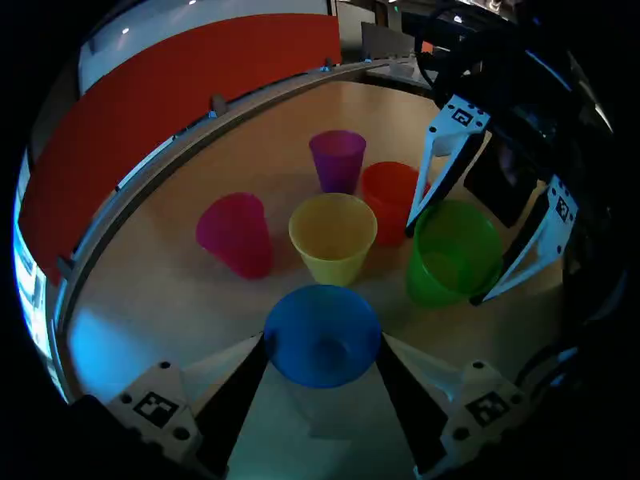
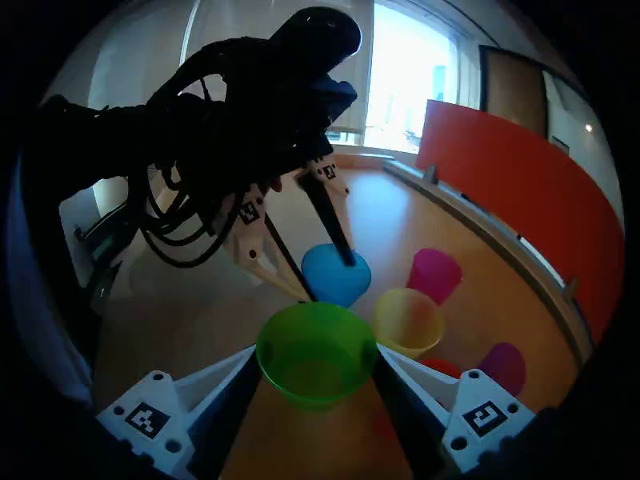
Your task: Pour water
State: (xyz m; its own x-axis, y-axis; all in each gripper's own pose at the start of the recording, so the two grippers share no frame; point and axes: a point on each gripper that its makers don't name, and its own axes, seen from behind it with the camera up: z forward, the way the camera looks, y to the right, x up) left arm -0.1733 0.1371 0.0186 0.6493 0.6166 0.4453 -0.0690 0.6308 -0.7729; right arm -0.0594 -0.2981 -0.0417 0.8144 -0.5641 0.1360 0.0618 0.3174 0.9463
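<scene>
My left gripper (image 1: 322,344) is shut on a blue cup (image 1: 322,320), rim up and close to the camera. My right gripper (image 2: 316,350) is shut on a green cup (image 2: 316,364), also upright. In the left gripper view the right gripper (image 1: 442,267) grips the green cup (image 1: 452,252) at the right of the group. The right gripper view shows the left gripper (image 2: 329,278) holding the blue cup (image 2: 336,274) just beyond the green one. I cannot tell whether either cup holds water.
A yellow cup (image 1: 333,236), a magenta cup (image 1: 236,234), a purple cup (image 1: 338,160) and an orange cup (image 1: 390,200) stand clustered on the wooden table (image 1: 160,304). A red partition (image 1: 160,96) runs along the table's far edge. Dark cables (image 2: 184,184) hang from the left gripper.
</scene>
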